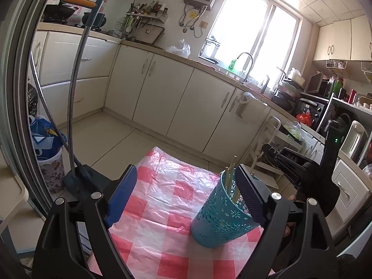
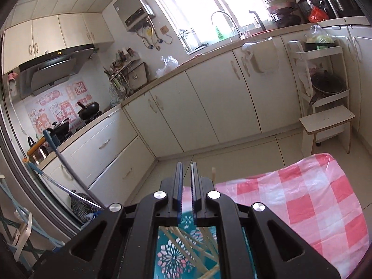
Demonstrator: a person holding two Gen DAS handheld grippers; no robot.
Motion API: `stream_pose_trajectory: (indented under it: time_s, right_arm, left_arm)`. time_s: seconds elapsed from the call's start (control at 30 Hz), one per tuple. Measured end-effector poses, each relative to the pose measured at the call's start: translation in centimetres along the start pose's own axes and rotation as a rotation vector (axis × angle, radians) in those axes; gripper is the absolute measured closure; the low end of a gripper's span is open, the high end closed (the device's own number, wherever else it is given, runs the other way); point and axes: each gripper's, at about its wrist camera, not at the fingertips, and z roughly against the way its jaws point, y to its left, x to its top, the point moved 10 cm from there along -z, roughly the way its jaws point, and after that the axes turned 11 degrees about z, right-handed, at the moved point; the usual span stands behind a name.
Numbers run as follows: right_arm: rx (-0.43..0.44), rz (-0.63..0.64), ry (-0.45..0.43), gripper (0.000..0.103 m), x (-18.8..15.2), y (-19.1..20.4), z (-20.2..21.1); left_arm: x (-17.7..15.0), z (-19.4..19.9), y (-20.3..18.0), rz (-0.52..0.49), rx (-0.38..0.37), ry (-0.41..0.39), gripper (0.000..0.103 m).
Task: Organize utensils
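A teal perforated utensil holder (image 1: 220,218) stands on the pink checked tablecloth (image 1: 162,200), with several pale chopsticks (image 1: 230,176) standing in it. My left gripper (image 1: 186,193) is open above the table, its right finger just beside the holder's rim. The right gripper (image 1: 302,174) shows in the left wrist view, behind the holder. In the right wrist view, my right gripper (image 2: 186,186) has its jaws nearly closed with nothing visible between them. It hovers right over the holder (image 2: 176,251), whose inside and chopsticks (image 2: 186,239) show below. One chopstick tip (image 2: 213,174) pokes up beside the right finger.
The table (image 2: 313,200) stands in a kitchen with cream cabinets (image 1: 162,97) on two sides. A mop (image 1: 76,93) leans at the left next to a bin (image 1: 48,153). A white stool (image 2: 327,125) and trolley (image 2: 320,74) stand beyond the table's far edge.
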Motion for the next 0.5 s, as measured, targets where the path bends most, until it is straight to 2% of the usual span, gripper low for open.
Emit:
stream_pose_trajectory:
  time_s: [0.07,0.13,0.27,0.3,0.37,0.5]
  right_arm:
    - [0.005,0.024,0.005,0.094,-0.4,0.6,1.2]
    - [0.018,0.040,0.005,0.083,-1.0,1.1,3.0]
    - [0.015,0.094,0.018,0.069,-3.8,1.9,8.1]
    - [0.001,0.104,0.027,0.060,-5.1,1.9,9.7]
    - [-0.042,0.111,0.062,0.049,-7.4,1.4,12.0]
    - [-0.121,0.090,0.136,0.031,-12.1,-0.1,16.2]
  left_arm:
    - [-0.1,0.1,0.1,-0.011,0.010,-0.002,0.020]
    - [-0.2,0.1,0.1,-0.028,0.025,-0.001,0.018]
    - [-1.0,0.0,-0.1,-0.093,0.058,0.019,0.013]
    - [-1.3,0.0,-0.4,-0.125,0.064,0.028,0.012]
    - [-1.9,0.4,-1.1,-0.189,0.069,0.038,0.008]
    - [-3.3,2.1,-2.4,-0.293,0.075,0.053,0.008]
